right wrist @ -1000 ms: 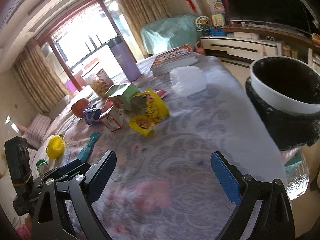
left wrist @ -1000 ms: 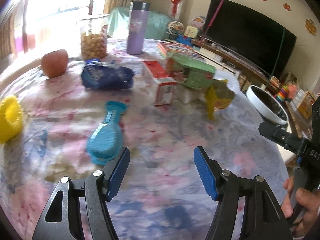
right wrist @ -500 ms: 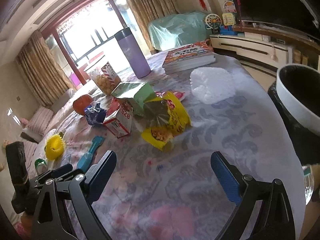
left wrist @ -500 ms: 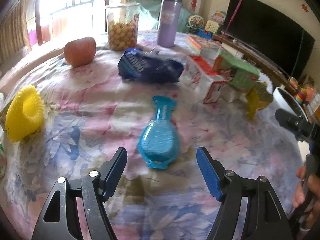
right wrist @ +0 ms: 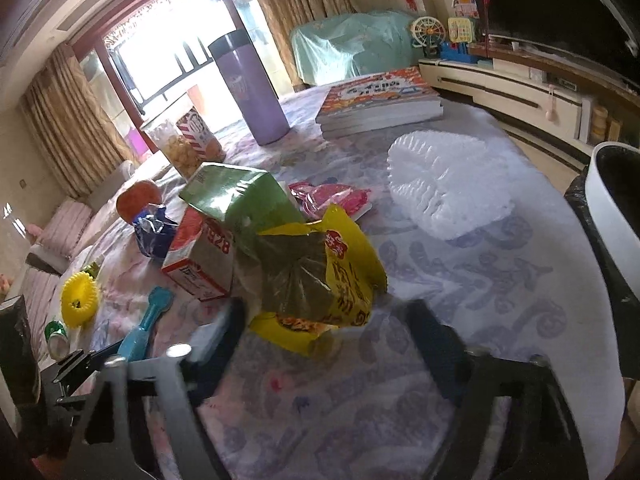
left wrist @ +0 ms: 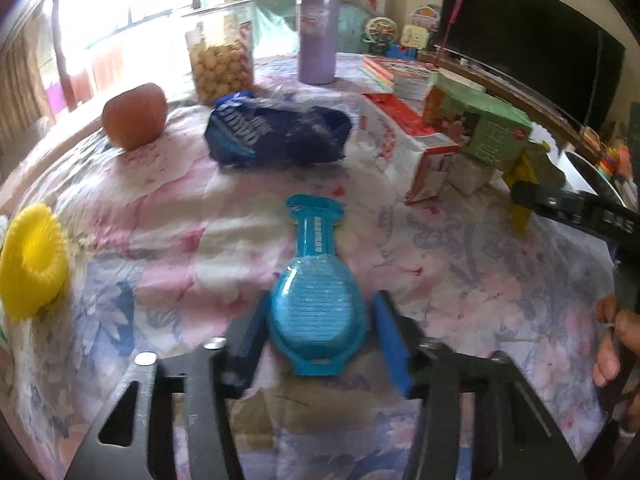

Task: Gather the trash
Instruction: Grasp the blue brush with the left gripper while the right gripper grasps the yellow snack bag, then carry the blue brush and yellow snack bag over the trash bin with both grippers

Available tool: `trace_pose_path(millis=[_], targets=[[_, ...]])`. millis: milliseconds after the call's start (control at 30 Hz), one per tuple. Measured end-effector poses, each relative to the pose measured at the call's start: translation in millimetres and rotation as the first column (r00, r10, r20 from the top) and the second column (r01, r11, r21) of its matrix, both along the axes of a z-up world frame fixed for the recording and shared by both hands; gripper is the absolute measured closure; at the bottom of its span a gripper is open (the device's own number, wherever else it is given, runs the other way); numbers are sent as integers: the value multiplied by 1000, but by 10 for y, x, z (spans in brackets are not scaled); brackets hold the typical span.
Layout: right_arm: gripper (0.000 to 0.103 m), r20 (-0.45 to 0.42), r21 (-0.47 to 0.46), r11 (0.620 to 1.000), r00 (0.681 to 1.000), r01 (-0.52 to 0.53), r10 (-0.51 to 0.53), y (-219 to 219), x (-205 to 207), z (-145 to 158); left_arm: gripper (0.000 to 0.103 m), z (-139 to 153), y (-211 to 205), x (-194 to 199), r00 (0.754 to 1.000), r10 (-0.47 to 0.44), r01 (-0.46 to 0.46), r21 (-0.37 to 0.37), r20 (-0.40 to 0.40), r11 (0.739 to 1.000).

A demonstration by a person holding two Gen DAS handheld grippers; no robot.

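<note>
Left wrist view: the left tool is sitting wide open, its blue pads straddling the fat end of the teal blister pack lying flat on the worktop. Nothing is gripped yet. If this is the pick, I'd say close gently on the wide part, since that thin plastic looks like it'll flex or squirt out. There's plenty of bare cloth on both sides; the yellow ring is sitting well off to the left, and the dark blue snack bag and the apple are sitting further back.

Right wrist view: the right tool is also gaping open, blurry, hovering just in front of the crumpled yellow wrapper, which is leaning against the red-and-white carton and green box. Pinch the loose upper fold, not the cartons. The bin is waiting past the worktop's right edge, with the white plastic tray lying near that route.
</note>
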State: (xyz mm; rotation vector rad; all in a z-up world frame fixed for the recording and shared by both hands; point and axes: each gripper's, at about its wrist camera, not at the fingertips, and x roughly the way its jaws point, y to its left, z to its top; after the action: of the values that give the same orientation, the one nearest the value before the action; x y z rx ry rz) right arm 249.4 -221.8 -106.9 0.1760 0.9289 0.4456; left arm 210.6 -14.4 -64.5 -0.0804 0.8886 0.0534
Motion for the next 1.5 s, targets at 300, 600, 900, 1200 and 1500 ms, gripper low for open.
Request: trace_pose_path(millis=[300,600,900,1200,1500], targets=[[72,8,34,999,1000,17,-17,-211,-133,43,59,36,-111,-37,998,-53,53,-42,22,998],[79,12,62,996,998,57,-58,-590,-351,97,59,117,-530,-65,983,-175,179,-80,53,981],[79,8,71,994,997,81,-82,-824,-504,142,59,183,-789,-53,969,-235,241,-85,72,967],[31,7,30,996,996,88,-88,-804,-437,115,59,129,-834,-62,971,-233,238,-94,58,967],[54,18,-28,996,997,80,-80,-737,-357,89,59,127,-794,-38,973,-222,227,-107,56,968]])
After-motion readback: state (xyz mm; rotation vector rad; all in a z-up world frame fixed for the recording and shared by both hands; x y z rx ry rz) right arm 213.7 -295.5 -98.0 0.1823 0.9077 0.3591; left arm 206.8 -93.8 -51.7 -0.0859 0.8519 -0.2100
